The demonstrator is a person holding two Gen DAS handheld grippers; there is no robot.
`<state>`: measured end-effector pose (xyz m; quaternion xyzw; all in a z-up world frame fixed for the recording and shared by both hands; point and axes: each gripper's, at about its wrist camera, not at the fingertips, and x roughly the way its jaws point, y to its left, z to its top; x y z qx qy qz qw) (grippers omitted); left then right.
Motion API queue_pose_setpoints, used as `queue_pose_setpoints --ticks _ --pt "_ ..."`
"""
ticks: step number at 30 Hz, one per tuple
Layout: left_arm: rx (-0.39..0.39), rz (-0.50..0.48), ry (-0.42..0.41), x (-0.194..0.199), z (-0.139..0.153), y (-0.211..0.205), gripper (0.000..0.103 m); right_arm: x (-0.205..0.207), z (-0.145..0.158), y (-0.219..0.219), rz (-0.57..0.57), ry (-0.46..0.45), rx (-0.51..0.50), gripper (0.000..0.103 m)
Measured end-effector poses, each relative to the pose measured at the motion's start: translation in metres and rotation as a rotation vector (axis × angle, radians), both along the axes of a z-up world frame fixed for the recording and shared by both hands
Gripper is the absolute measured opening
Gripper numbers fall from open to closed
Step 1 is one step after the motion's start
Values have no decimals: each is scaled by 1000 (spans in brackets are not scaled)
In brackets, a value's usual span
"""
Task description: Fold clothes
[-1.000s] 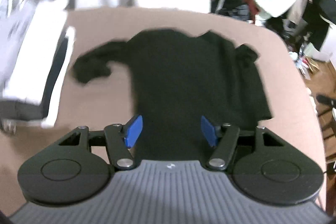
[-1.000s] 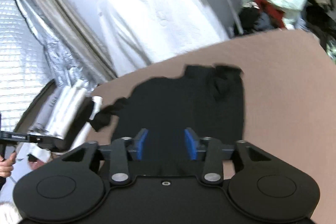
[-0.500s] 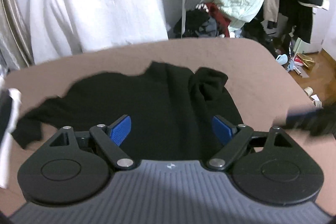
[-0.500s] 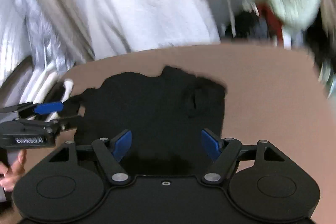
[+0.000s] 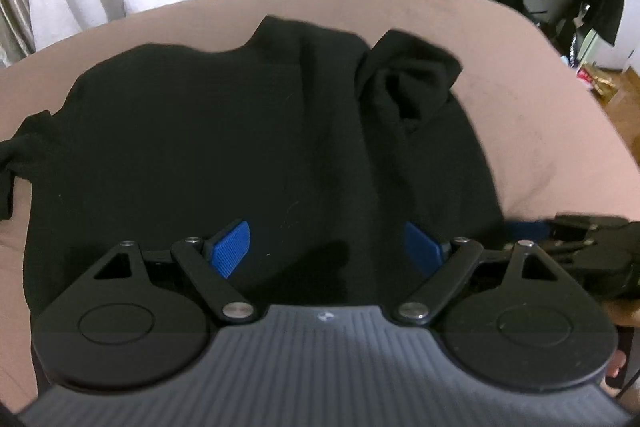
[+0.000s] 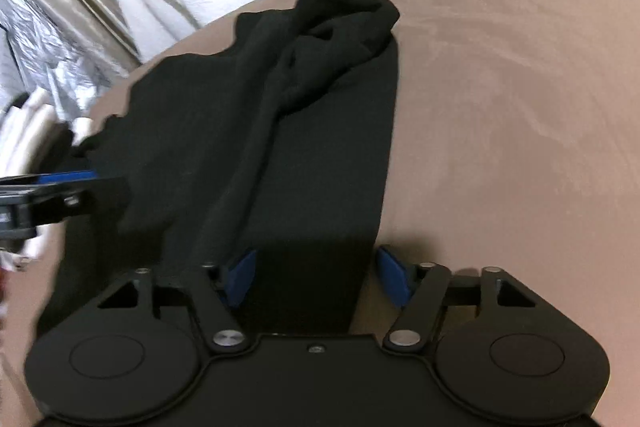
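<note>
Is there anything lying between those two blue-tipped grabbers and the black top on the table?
Nothing visible. The black sweater lies bare on the tan table under the open left hand-held gripper and the closing right hand-held gripper.

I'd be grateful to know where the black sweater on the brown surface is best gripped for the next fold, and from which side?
Probably the near hem of the black sweater, approached from the near side. It lies flat toward both grippers: the right gripper, its jaws closing, straddles the hem's right corner, and the open left gripper hovers over the body.
</note>
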<state>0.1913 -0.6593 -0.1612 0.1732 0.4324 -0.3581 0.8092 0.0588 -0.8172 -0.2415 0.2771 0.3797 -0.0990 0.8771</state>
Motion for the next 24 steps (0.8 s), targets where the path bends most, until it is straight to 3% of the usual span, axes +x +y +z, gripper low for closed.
queue_pose_setpoints --ticks 1,2,3,4,5,8,10,13,17,20,24 --pt "12 6 -5 2 -4 2 85 -2 0 1 3 -27 -28 66" --pt "22 13 -6 5 -8 2 85 -5 0 2 11 -47 -61 53" --pt "31 25 -3 10 -13 1 85 -8 1 1 10 -51 -89 23" --pt "36 46 8 15 -20 0 85 -10 1 0 6 -51 -113 7" --pt "35 72 27 20 -25 -2 85 -13 2 -6 -4 -62 -91 5" --pt "1 125 128 35 -36 -6 85 -28 22 -24 -52 -78 -38 3" --pt "-15 130 171 41 -41 -10 85 -46 50 -31 -96 -49 -178 3" --pt "2 103 143 41 -44 -18 85 -83 85 -49 -245 -2 -371 3" --pt "34 84 123 42 -50 -28 85 -126 93 -85 -438 77 -510 3" --pt "32 76 136 43 -53 -37 85 -147 78 -115 -514 129 -452 3" --pt "29 53 93 47 -49 -45 85 -159 58 -161 -555 81 -320 2"
